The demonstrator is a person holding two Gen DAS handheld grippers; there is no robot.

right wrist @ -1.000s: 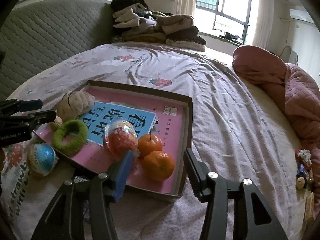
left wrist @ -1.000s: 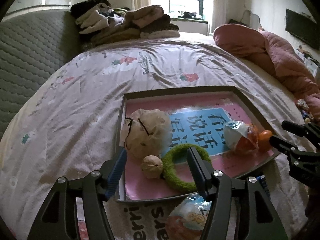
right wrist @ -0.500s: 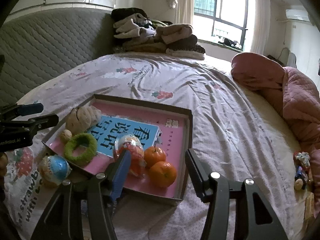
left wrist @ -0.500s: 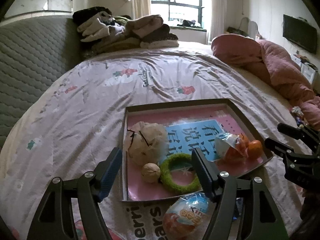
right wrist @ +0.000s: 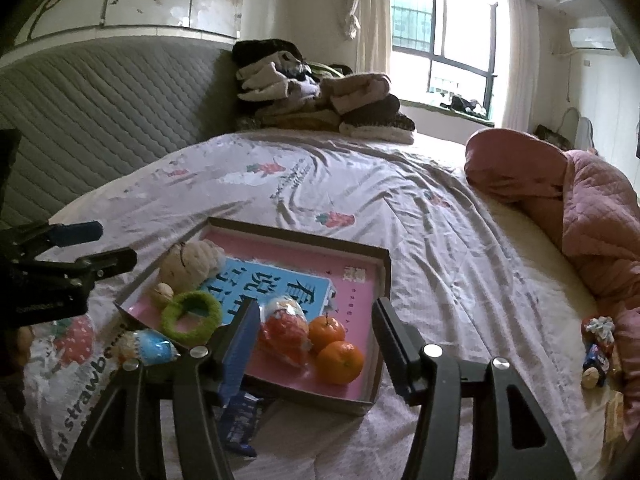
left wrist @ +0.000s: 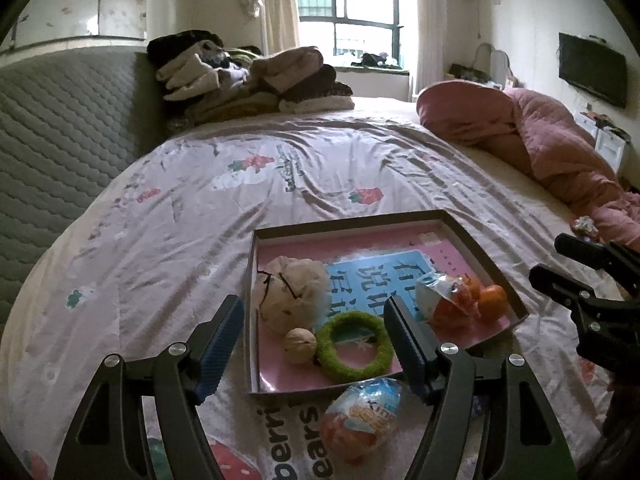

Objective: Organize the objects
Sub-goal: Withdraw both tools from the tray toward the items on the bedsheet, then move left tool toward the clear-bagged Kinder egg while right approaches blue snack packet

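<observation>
A shallow cardboard box (left wrist: 352,222) (right wrist: 382,276) with a pink floor lies on the bed. Inside are a beige plush toy (left wrist: 294,294) (right wrist: 190,262), a walnut (left wrist: 300,345) (right wrist: 163,293), a green fuzzy ring (left wrist: 354,346) (right wrist: 192,316), a wrapped chocolate egg (left wrist: 444,300) (right wrist: 284,326) and two oranges (right wrist: 340,362) (left wrist: 494,300). A second wrapped egg (left wrist: 362,416) (right wrist: 146,346) lies outside the box's near edge. My left gripper (left wrist: 314,340) hangs open above the box's near left corner, holding nothing. My right gripper (right wrist: 316,340) is above the oranges, its jaws opening, nothing between the pads.
A strawberry-print sheet (left wrist: 240,184) covers the bed. Folded clothes (left wrist: 248,80) are stacked at the headboard, a pink quilt (left wrist: 540,148) lies on the right. A blue snack packet (right wrist: 240,424) lies under the right gripper. Small toys (right wrist: 598,350) sit at the bed's right edge.
Both grippers have risen and pulled back from the box, so it looks smaller. The left jaws widened early, the right jaws have spread. Nothing in the box has moved.
</observation>
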